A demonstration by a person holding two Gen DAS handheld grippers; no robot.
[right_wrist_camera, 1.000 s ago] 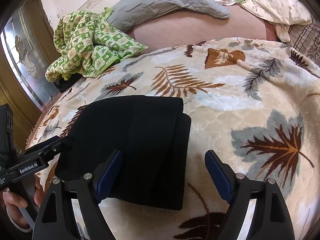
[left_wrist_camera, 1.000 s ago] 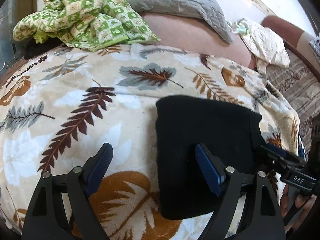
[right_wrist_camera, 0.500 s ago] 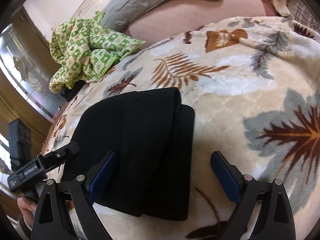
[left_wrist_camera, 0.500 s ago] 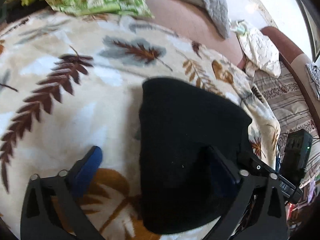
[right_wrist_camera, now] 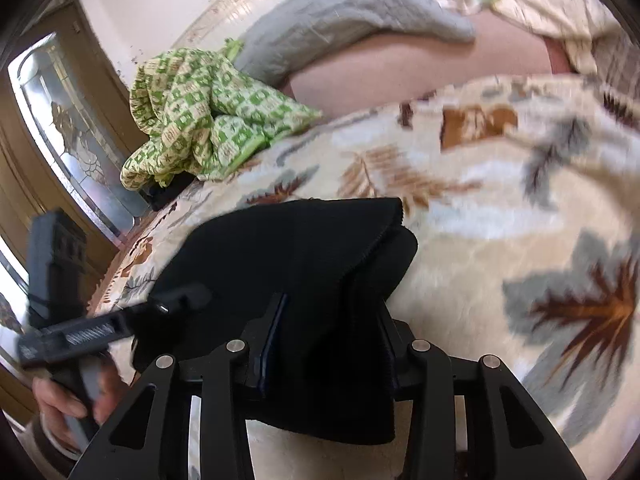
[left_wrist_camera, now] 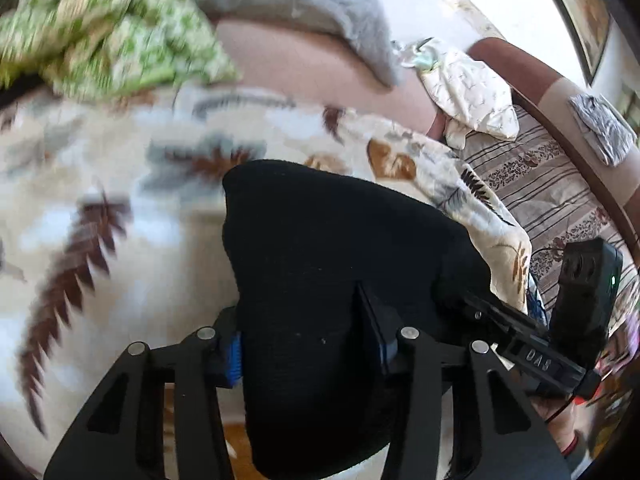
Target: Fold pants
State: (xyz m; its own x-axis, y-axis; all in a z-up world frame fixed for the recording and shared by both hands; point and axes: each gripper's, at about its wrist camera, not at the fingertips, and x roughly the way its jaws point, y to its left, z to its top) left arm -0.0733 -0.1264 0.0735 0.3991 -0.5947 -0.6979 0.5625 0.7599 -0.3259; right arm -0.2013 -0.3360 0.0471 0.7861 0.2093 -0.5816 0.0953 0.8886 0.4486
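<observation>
Both grippers have just closed since a second ago; we see the folded black pants (left_wrist_camera: 320,264) on the leaf-print blanket (left_wrist_camera: 120,280), near edge raised; our left gripper (left_wrist_camera: 308,344) pinches one end between its blue pads, our right gripper (right_wrist_camera: 328,344) the other; beyond lie a green patterned cloth (right_wrist_camera: 200,120) and a grey quilt (right_wrist_camera: 340,12).

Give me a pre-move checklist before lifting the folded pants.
1. Left gripper clamped on the black pants, jaws having just closed: ok.
2. Right gripper clamped on the pants' other near corner, jaws likewise just closed: ok.
3. All folded layers caught in each grip: cannot tell.
4. Leaf-print blanket pinched along with the pants: cannot tell.
5. Green patterned cloth apart from the pants: ok.
</observation>
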